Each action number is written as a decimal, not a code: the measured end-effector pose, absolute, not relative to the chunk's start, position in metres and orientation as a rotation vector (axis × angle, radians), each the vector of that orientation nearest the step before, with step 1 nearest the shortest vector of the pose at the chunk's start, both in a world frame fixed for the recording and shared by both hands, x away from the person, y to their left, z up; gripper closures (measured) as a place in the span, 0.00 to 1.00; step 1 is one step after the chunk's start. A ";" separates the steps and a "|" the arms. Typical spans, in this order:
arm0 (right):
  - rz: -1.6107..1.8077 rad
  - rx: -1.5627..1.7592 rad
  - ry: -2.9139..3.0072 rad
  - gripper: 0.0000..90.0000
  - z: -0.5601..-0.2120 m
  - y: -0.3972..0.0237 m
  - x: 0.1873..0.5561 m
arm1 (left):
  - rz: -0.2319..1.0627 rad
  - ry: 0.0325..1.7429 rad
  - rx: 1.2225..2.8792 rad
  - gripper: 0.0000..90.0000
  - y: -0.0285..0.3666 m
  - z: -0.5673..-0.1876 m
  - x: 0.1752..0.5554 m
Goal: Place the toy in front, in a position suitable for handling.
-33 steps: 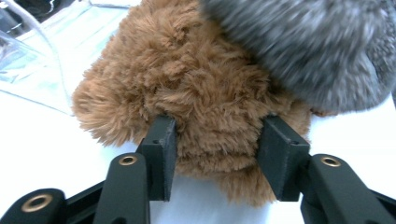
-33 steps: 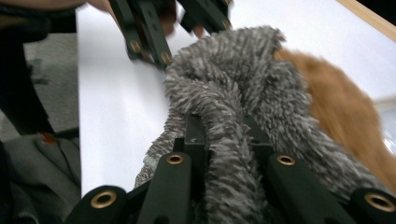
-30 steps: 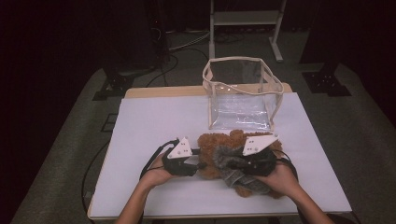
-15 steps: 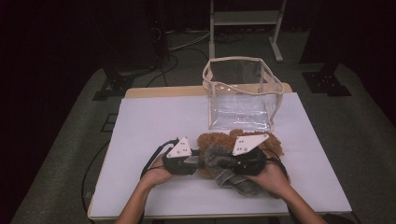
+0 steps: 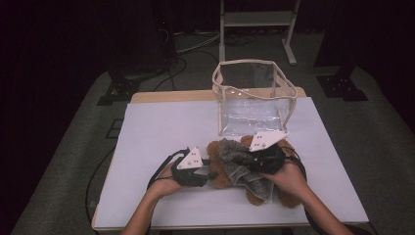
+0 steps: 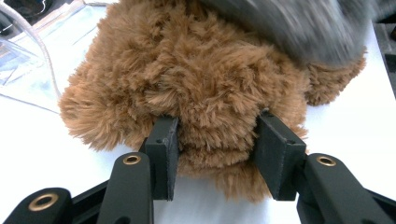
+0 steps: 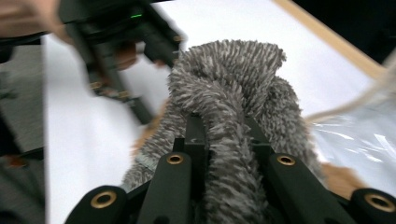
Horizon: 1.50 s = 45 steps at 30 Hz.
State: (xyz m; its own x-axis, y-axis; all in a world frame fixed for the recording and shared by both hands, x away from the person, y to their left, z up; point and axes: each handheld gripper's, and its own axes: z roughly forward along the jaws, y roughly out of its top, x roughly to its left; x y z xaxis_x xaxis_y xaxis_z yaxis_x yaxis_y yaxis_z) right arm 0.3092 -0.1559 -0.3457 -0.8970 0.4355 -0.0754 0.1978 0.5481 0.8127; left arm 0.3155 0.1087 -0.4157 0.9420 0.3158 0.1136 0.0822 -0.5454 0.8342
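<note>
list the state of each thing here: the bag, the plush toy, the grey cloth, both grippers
clear bag: upright on the table, top open
brown plush toy: lying on the table, pinched by the left gripper
grey fuzzy cloth: draped over the toy, one fold lifted
left gripper: shut on the toy's fur
right gripper: shut on the cloth

From the high view I read a dim room: the floor falls to near black, and the white counter (image 5: 161, 132) is the brightest surface. The clear bag (image 5: 253, 98) carries faint glare. In the left gripper view the brown fur (image 6: 196, 88) is sharp, while the grey cloth (image 6: 299, 28) above is motion-blurred. In the right gripper view the far gripper smears.
</note>
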 end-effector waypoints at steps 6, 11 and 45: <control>1.275 0.594 2.521 0.85 -0.348 -0.163 0.319 | 0.303 0.283 2.140 0.54 0.111 -0.414 0.317; 1.296 0.560 2.587 0.85 -0.357 -0.162 0.309 | 0.291 0.302 2.081 0.41 0.113 -0.405 0.317; 1.241 0.606 2.680 0.85 -0.342 -0.162 0.318 | 0.277 0.250 2.113 0.49 0.102 -0.406 0.308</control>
State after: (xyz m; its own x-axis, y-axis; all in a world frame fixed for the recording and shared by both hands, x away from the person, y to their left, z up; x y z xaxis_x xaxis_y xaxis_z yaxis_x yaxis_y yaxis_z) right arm 0.3183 -0.1624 -0.3419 -0.9115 0.4078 0.0526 0.3038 0.5818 0.7545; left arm 0.3083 0.1021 -0.4060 0.9532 0.2857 0.0987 0.0687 -0.5228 0.8497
